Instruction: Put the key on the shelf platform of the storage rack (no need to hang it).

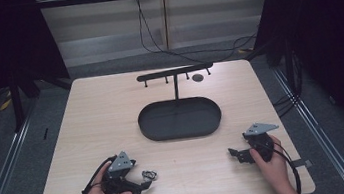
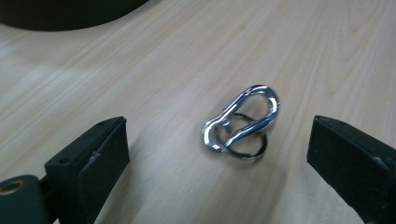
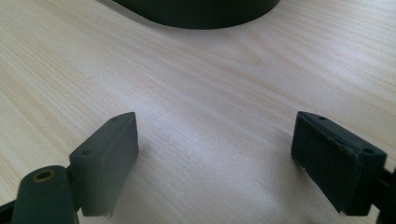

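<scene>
Your left gripper [image 2: 217,154] has its jaws spread wide, with the shiny silver metal carabiner clip with its key ring [image 2: 243,125] lying on the pale wooden table [image 1: 102,116] between them, touched by neither pad. Your right gripper [image 3: 215,158] is also wide open over bare wood, holding nothing. The black oval tray [image 1: 180,118] sits mid-table, well apart from the clip

Carabiner [image 2: 243,123] on table [image 2: 327,46], before tray [image 1: 180,118]
</scene>
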Demonstrator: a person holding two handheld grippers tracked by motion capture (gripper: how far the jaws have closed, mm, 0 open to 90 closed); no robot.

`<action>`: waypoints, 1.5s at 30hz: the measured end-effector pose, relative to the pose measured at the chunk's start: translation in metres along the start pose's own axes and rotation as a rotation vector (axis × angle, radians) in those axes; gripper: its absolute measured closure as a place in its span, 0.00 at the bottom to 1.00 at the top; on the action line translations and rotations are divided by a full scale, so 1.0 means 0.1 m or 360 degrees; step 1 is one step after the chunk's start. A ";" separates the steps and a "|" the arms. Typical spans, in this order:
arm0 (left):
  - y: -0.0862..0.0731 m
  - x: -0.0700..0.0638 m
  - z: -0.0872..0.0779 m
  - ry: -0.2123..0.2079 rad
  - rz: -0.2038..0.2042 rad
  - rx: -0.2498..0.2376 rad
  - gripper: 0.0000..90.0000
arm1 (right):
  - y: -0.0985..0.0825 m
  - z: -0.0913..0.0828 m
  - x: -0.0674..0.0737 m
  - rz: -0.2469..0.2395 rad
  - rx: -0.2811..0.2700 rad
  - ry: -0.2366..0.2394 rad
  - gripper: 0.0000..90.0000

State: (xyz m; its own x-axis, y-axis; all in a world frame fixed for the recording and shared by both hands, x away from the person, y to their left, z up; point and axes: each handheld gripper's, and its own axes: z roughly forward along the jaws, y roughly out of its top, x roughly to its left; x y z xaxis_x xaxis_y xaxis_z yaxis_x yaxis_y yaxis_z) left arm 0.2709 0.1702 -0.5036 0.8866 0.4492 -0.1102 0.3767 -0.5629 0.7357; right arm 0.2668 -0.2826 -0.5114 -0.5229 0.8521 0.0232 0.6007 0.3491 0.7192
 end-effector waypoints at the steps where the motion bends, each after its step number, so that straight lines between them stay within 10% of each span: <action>1: 0.04 -0.05 0.04 -0.0021 0.0033 -0.0002 0.08 | 0.00 0.00 0.00 0.0000 -0.0002 0.0004 0.16; 27: 0.13 -0.17 0.11 0.0020 0.0136 0.0075 0.62 | 0.00 0.00 0.00 0.0000 -0.0002 0.0004 0.16; 45: 0.18 -0.13 0.05 0.0045 0.0035 0.0027 0.68 | 0.00 0.00 0.00 0.0000 0.0000 0.0001 0.16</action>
State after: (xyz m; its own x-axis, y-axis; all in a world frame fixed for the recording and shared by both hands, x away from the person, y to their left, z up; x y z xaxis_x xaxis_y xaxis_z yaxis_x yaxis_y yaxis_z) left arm 0.2675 0.1505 -0.4923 0.8867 0.4563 -0.0750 0.3622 -0.5845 0.7260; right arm 0.2669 -0.2826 -0.5114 -0.5233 0.8518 0.0238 0.6006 0.3489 0.7194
